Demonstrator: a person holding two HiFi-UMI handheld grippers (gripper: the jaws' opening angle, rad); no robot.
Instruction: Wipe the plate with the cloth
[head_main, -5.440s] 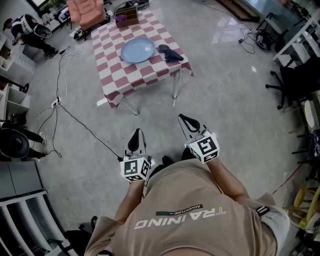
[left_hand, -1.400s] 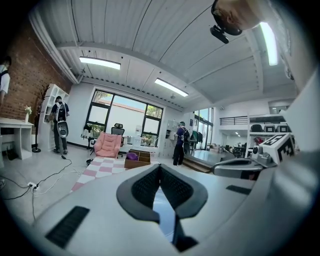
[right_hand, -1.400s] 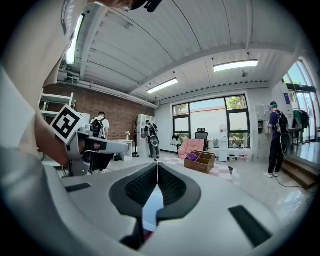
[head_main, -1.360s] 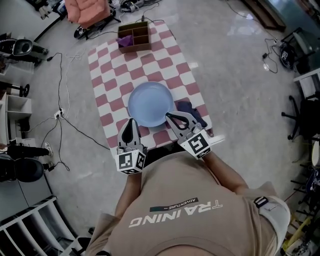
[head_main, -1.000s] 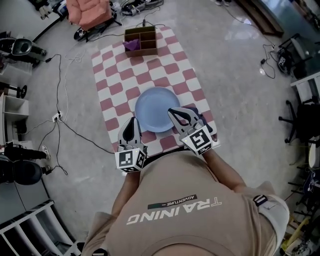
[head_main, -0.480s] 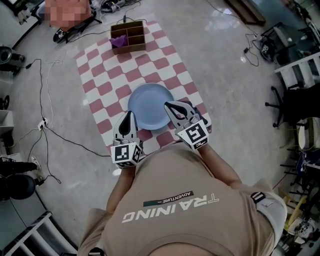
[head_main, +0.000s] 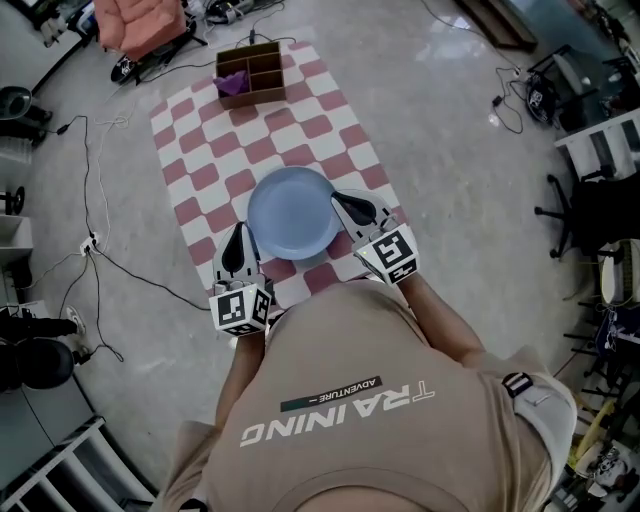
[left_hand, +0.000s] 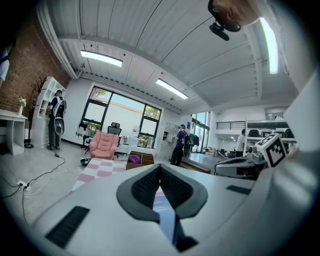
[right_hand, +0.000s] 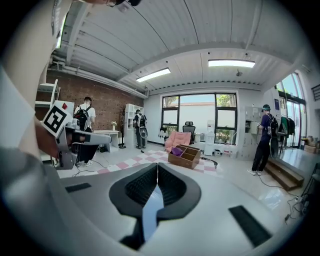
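Plate (head_main: 291, 213): blue, flat on the checked tabletop (head_main: 200, 130), toward its near edge, between my two grippers.
Left gripper (head_main: 238, 232): jaws together, nothing in them; just beside the plate's left rim.
Right gripper (head_main: 344, 201): jaws together, empty (tips at the right rim; contact unclear).
Wooden box (head_main: 250, 72): far end, well apart.

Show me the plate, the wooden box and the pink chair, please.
plate (head_main: 290, 213), head view, its bare middle.
box (head_main: 253, 98), head view, its near wall.
chair (head_main: 140, 20), head view, its pink cushion.
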